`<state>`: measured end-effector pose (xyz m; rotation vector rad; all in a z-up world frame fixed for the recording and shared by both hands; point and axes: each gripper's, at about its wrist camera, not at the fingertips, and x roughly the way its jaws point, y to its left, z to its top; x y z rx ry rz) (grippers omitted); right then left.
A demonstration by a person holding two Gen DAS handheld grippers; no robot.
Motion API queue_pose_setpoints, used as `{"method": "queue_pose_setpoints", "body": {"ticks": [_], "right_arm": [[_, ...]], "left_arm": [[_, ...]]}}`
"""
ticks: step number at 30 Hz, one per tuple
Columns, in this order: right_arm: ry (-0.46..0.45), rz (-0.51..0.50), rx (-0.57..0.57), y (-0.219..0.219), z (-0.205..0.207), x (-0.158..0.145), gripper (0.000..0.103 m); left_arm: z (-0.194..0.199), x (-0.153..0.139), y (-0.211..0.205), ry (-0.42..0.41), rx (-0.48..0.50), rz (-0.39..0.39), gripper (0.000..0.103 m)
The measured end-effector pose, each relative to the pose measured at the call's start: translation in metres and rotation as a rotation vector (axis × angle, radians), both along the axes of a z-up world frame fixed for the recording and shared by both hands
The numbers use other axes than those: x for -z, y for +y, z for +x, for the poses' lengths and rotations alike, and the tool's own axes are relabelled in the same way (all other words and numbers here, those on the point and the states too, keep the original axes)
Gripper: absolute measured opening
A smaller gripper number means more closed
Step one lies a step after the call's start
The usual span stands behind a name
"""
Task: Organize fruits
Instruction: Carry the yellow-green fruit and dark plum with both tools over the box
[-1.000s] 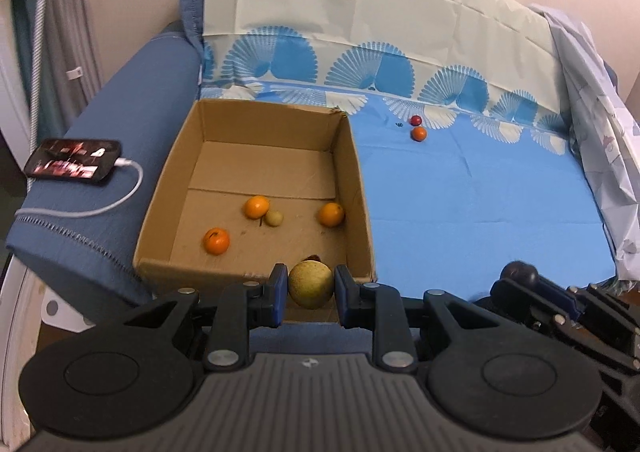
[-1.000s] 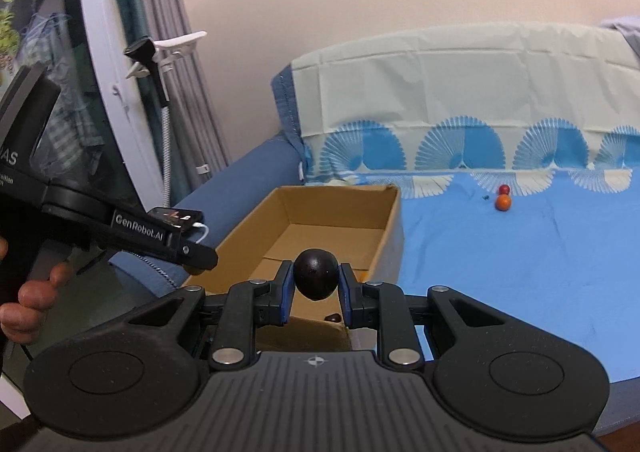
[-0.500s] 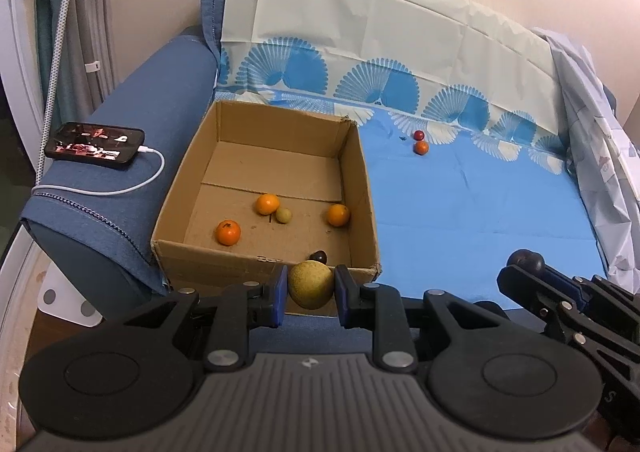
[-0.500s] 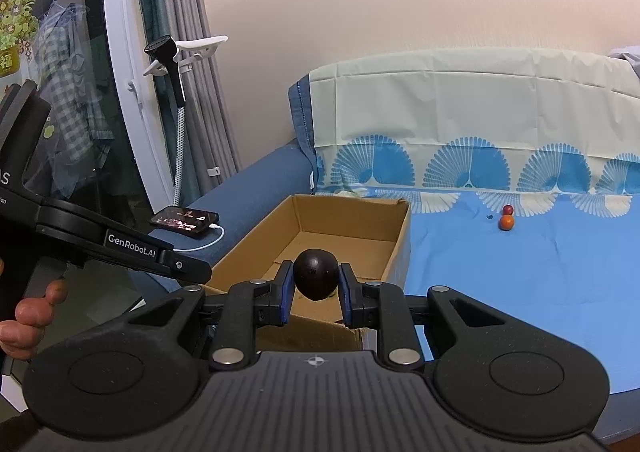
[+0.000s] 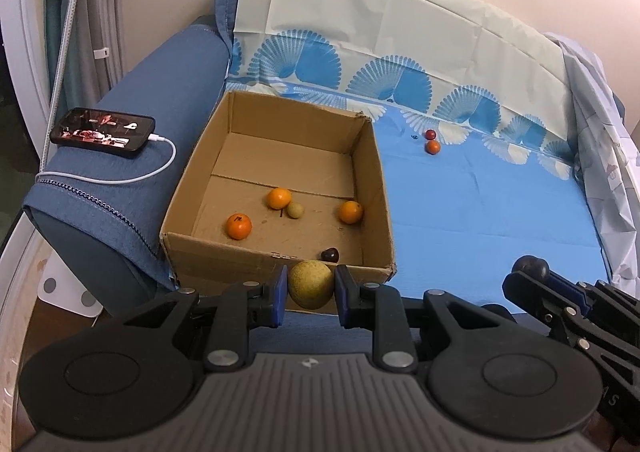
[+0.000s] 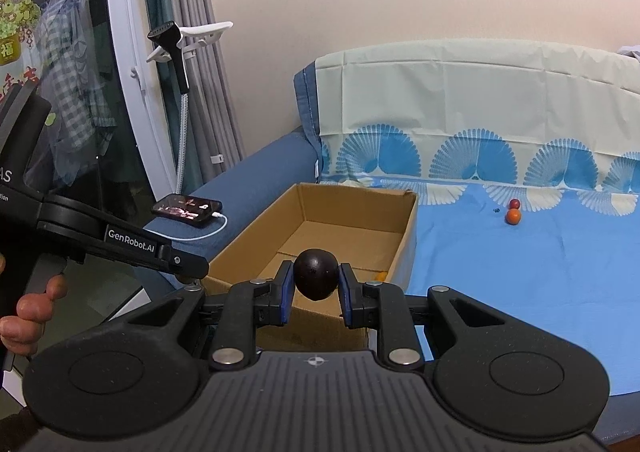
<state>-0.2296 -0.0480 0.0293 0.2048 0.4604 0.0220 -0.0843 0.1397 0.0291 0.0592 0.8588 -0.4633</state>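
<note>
My left gripper [image 5: 310, 294] is shut on a yellow-green round fruit [image 5: 311, 284], just in front of the near wall of an open cardboard box [image 5: 276, 264]. Inside the box lie three oranges [image 5: 239, 226], a small pale fruit [image 5: 296, 210] and a dark fruit [image 5: 330, 254]. My right gripper [image 6: 316, 292] is shut on a dark purple fruit [image 6: 316, 279], in front of the box [image 6: 352, 203]. A red fruit [image 5: 430, 134] and an orange fruit [image 5: 432, 147] rest on the blue sheet near the backrest.
The box sits at the left end of a sofa covered by a blue sheet [image 5: 480, 211]. A phone [image 5: 102, 130] on a white cable lies on the armrest. A curtain and a white stand [image 6: 180, 91] rise to the left. A hand [image 6: 28, 316] holds the left gripper's handle.
Both views have drawn back a little from the box, so it looks smaller and more of the armrest shows. Both fruits stay held.
</note>
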Motion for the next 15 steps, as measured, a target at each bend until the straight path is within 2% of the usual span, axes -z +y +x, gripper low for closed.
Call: {"method": "queue_pose_setpoints", "body": {"ticks": [15], "right_arm": [[0.055,-0.012,-0.015,-0.001,0.03,0.011,0.024]], "left_arm": [[0.031,0.016,-0.001,0.047,-0.028,0.01,0.027]]}}
